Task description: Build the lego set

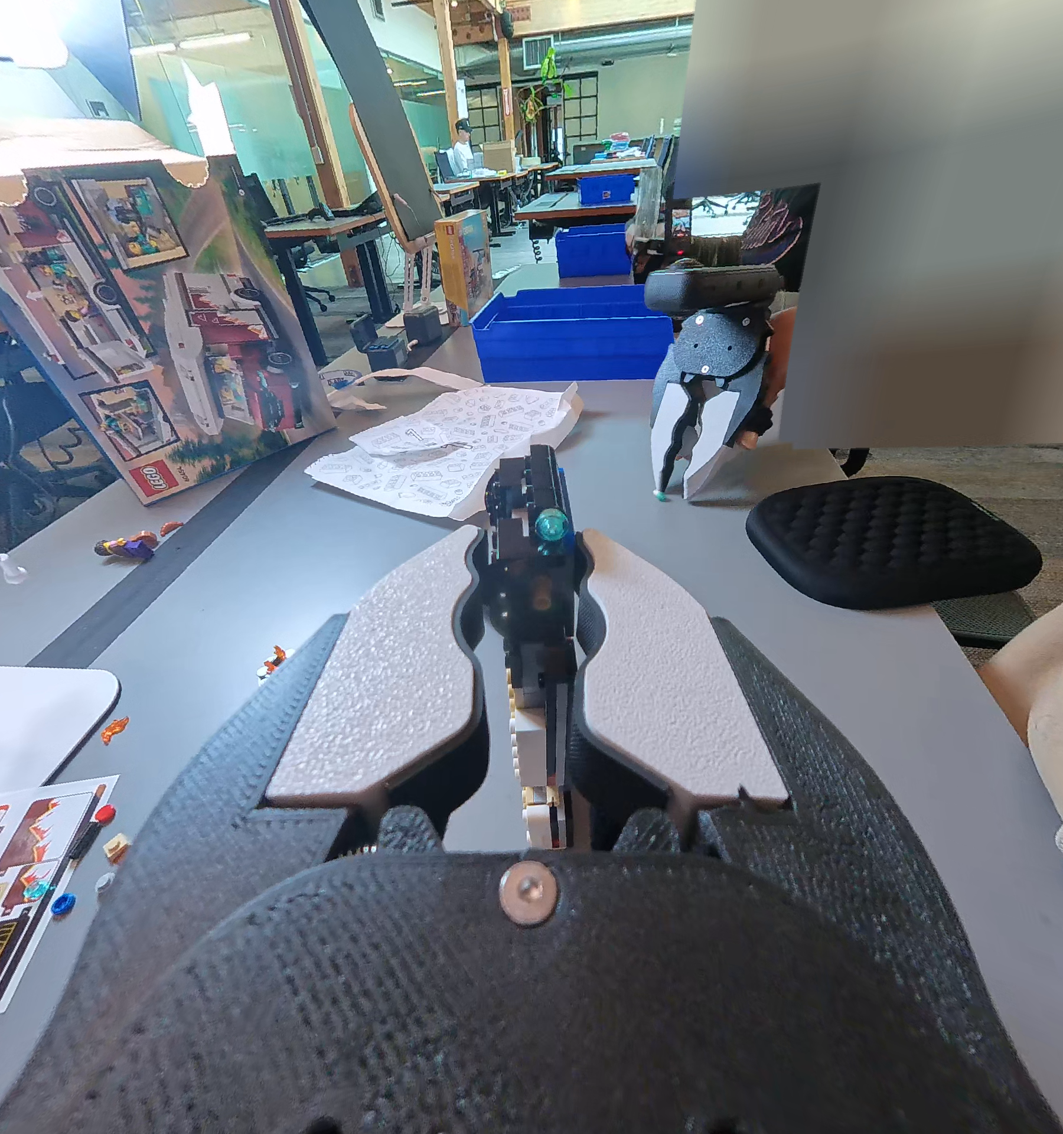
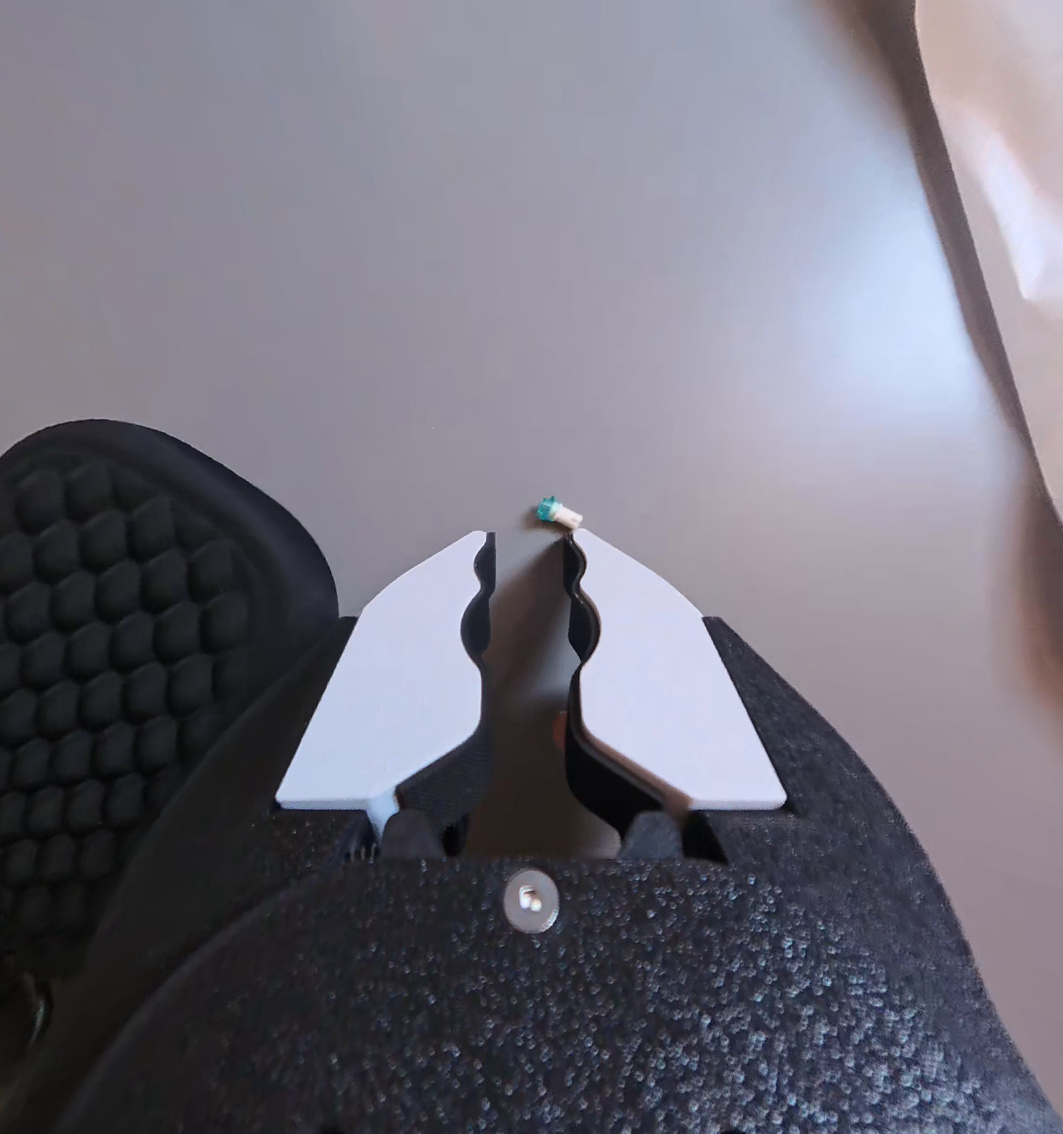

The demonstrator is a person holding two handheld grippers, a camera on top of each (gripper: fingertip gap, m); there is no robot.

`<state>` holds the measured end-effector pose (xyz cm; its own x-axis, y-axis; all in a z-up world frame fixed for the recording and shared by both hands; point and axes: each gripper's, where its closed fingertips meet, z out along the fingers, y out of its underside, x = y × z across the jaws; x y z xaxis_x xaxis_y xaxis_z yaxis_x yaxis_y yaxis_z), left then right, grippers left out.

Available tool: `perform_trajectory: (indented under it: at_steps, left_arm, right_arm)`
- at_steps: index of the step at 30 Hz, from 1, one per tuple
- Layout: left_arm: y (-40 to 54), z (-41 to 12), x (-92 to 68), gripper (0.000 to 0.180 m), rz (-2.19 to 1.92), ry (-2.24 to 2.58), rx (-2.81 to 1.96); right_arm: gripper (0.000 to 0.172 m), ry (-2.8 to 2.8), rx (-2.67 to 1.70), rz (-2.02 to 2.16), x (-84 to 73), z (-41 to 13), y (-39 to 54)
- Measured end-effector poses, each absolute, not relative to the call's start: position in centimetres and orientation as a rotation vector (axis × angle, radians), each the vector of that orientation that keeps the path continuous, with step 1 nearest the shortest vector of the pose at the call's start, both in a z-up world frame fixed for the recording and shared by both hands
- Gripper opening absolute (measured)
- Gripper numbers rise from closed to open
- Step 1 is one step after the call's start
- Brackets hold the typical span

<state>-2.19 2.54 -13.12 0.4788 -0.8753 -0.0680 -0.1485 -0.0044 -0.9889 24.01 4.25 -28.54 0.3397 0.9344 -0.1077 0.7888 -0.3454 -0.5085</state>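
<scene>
Black and dark-brown bricks, stacked into a long model (image 1: 532, 552) with a white lower section, sit clamped in your left gripper (image 1: 530, 540), both pale pads pressed against its flanks. A clear teal stud (image 1: 552, 525) caps the model near its far end.

Your right gripper (image 2: 526, 540) points down at the grey desk (image 2: 394, 245), its jaws apart with only bare desk between them. A tiny teal-and-white piece (image 2: 556, 514) lies on the surface at the tip of one finger (image 2: 633, 620), seemingly touching it, outside the gap.

The likely trouble: that piece is small and rests on a smooth top, so a sideways nudge from the fingertip could flick it away towards the black textured pad (image 2: 87, 644) or off the desk edge. A squeeze that catches only its end could pop it out. On the other side, the model juts well past the pads, so a bump at its far end could lever bricks apart.

From the left wrist you see the wider scene: the toy box (image 1: 148, 319), printed paper bag (image 1: 455, 442), blue bins (image 1: 572, 337), a sticker sheet (image 1: 20, 871), loose bits and the right gripper standing tip-down. From the right wrist you see only desk, pad and a beige sleeve (image 2: 1020, 245), but it shows plainly where the small piece sits.
</scene>
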Motion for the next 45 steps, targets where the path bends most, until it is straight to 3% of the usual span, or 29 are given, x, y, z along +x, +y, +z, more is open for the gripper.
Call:
perform_trajectory:
  at_steps: [18, 21, 38, 45]
  left_arm:
    - [2.4, -13.1, -2.2, 0.026, -0.741, 0.938, -1.483]
    - [2.4, -13.1, -2.3, 0.026, -0.736, 0.939, -1.484]
    - [2.3, -13.1, -2.2, 0.026, -0.741, 0.941, -1.477]
    - [2.3, -13.1, -2.2, 0.026, -0.748, 0.938, -1.477]
  right_arm:
    - [0.027, -1.575, -2.237, 0.372, 23.9, -28.2, 11.4]
    - [0.021, -1.57, -2.263, 0.419, 24.4, -28.6, 11.1]
    - [0.026, -1.335, -2.193, 0.587, 27.8, -26.4, 7.1]
    - [0.023, -1.371, -2.171, 0.394, 25.0, -28.4, 6.6]
